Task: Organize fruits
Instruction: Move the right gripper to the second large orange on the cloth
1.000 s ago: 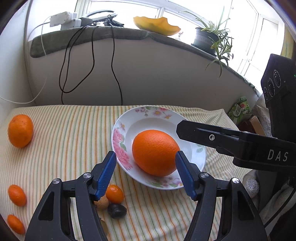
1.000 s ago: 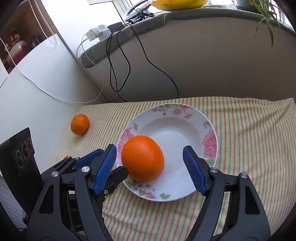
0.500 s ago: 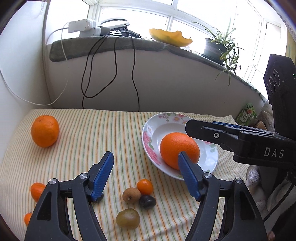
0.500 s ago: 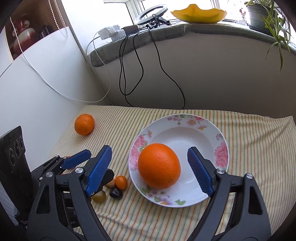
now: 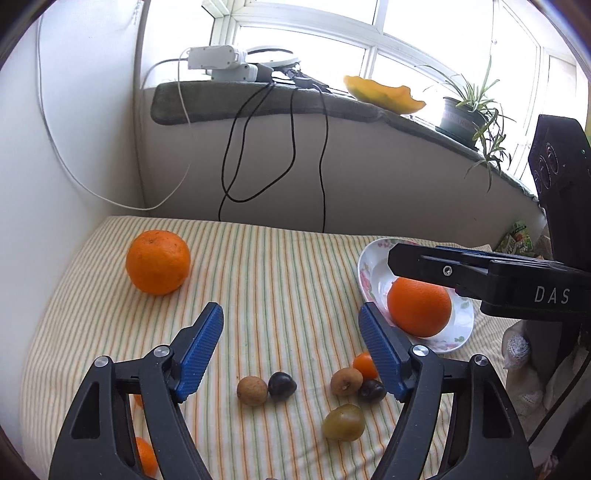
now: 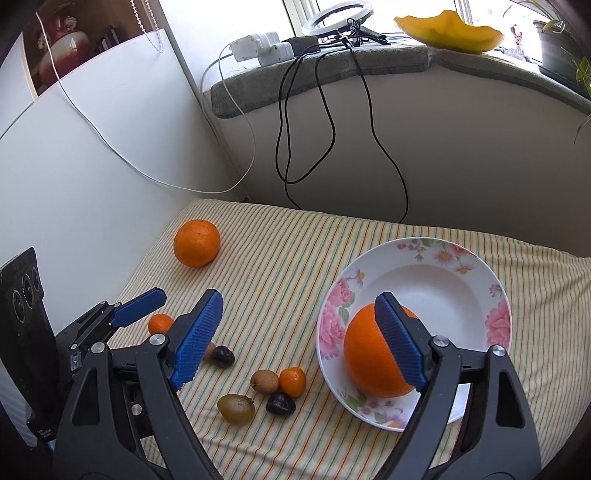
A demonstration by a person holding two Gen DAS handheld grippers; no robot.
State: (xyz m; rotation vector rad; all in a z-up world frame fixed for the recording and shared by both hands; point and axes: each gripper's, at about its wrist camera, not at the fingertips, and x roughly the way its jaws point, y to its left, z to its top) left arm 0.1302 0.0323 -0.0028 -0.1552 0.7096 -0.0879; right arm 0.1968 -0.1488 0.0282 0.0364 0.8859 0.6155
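one big orange (image 6: 373, 363) sits in the flowered plate (image 6: 495, 295), the other orange (image 5: 158, 261) far left on the striped cloth (image 5: 280, 280). left hand-held gripper (image 5: 290, 349) is opening, nothing between; right hand-held gripper (image 6: 299, 338) released, empty.

Bright daylight blows out the window (image 5: 424, 33); fisheye corners darken, perhaps slightly blurred.

Orange orange (image 6: 376, 363); floral white plate (image 6: 496, 291); striped cloth (image 6: 288, 258).

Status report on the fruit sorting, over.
Left tongs opening, empty; right tongs open, empty. One orange in the plate, second orange on the cloth. Path clear.
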